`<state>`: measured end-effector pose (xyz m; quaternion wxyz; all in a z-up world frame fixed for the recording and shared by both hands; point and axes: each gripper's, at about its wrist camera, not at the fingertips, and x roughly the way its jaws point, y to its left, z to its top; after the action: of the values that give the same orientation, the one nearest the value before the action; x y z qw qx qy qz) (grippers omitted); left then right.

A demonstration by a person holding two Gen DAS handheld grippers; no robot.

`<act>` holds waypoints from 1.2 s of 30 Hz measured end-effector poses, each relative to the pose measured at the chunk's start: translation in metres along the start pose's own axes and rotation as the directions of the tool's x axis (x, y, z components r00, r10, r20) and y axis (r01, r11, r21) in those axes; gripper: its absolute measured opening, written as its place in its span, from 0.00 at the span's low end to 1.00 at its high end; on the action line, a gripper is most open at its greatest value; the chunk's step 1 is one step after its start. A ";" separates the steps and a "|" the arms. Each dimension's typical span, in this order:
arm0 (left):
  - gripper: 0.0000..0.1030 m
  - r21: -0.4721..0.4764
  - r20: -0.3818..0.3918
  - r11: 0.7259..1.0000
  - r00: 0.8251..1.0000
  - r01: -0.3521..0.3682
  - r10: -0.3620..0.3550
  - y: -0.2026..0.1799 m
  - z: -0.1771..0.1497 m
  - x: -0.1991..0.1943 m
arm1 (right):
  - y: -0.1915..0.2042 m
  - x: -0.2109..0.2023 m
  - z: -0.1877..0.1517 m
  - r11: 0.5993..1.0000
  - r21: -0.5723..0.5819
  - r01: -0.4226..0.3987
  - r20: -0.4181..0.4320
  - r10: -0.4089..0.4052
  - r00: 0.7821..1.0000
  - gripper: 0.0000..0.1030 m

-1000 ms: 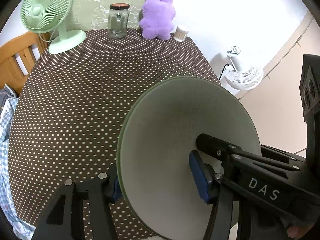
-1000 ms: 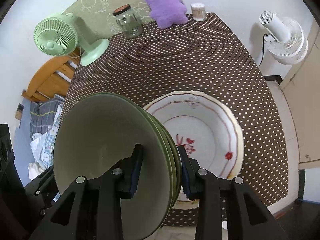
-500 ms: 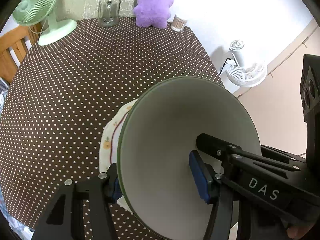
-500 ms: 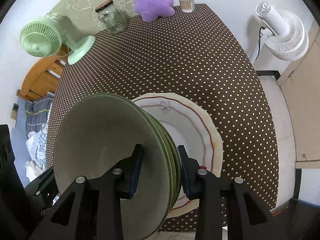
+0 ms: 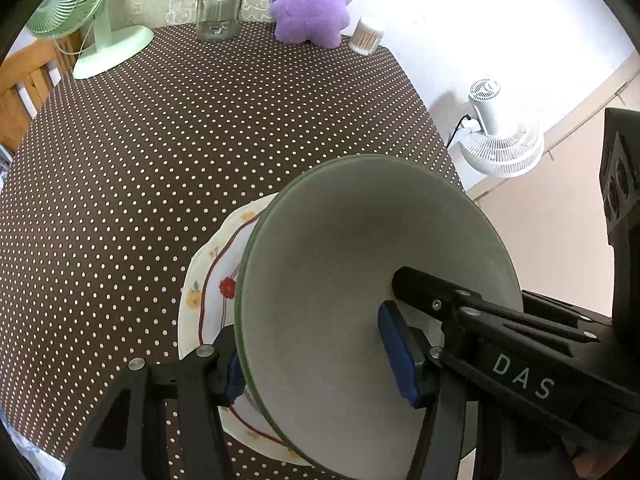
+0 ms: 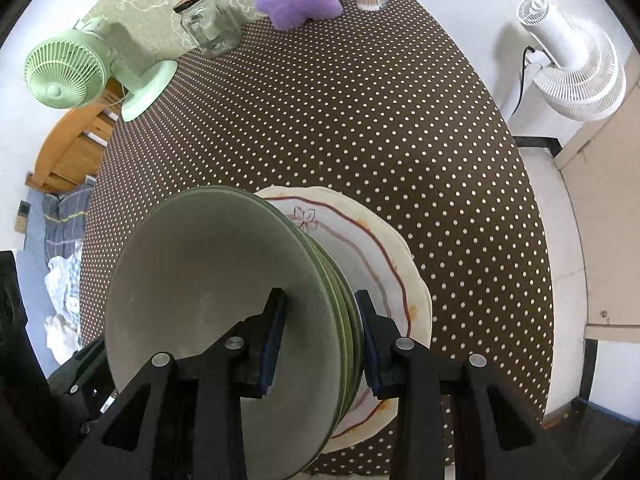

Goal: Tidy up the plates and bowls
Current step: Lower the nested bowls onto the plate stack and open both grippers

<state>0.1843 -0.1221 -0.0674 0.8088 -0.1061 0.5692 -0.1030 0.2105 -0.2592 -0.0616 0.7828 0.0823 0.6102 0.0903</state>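
A stack of green plates (image 5: 344,264) (image 6: 208,280) is held on edge above the table by both grippers at once. My left gripper (image 5: 316,364) is shut on the stack from one side, my right gripper (image 6: 320,340) is shut on it from the other. Under the stack a white plate with a red wavy line and flowers (image 5: 208,292) (image 6: 384,260) lies flat near the table's front edge. The right gripper's body shows at the right of the left wrist view (image 5: 520,344).
The table has a brown polka-dot cloth (image 5: 160,140). At its far edge stand a green desk fan (image 5: 96,28), a glass jar (image 5: 218,4), a purple plush toy (image 5: 312,4) and a toothpick holder (image 5: 364,38). A white floor fan (image 6: 572,68) stands beyond the right edge.
Both grippers carried the green stack to the right and lower, over the white flowered plate. The white plate came into the left wrist view.
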 end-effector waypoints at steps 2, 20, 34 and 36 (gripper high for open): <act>0.56 0.000 0.001 1.000 1.000 0.001 -0.001 0.001 0.000 0.000 | -0.001 0.000 0.002 1.000 0.001 -0.001 0.001 0.001 1.000 0.36; 0.75 0.031 0.054 0.997 0.996 -0.066 0.065 -0.007 -0.007 -0.016 | -0.004 -0.015 -0.004 0.999 -0.020 0.039 0.071 -0.037 0.997 0.45; 0.83 0.064 0.251 0.984 0.957 -0.163 0.143 0.013 -0.016 -0.087 | 0.039 -0.072 -0.023 0.982 -0.053 0.180 0.315 -0.154 0.936 0.73; 0.83 0.076 0.295 0.982 0.945 -0.173 0.143 0.021 -0.022 -0.104 | 0.050 -0.081 -0.028 0.982 -0.035 0.188 0.347 -0.165 0.923 0.75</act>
<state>0.1299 -0.0737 0.0127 0.8930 -0.0330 0.4461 -0.0500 0.1621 -0.2302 0.0198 0.8842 0.0150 0.4663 0.0244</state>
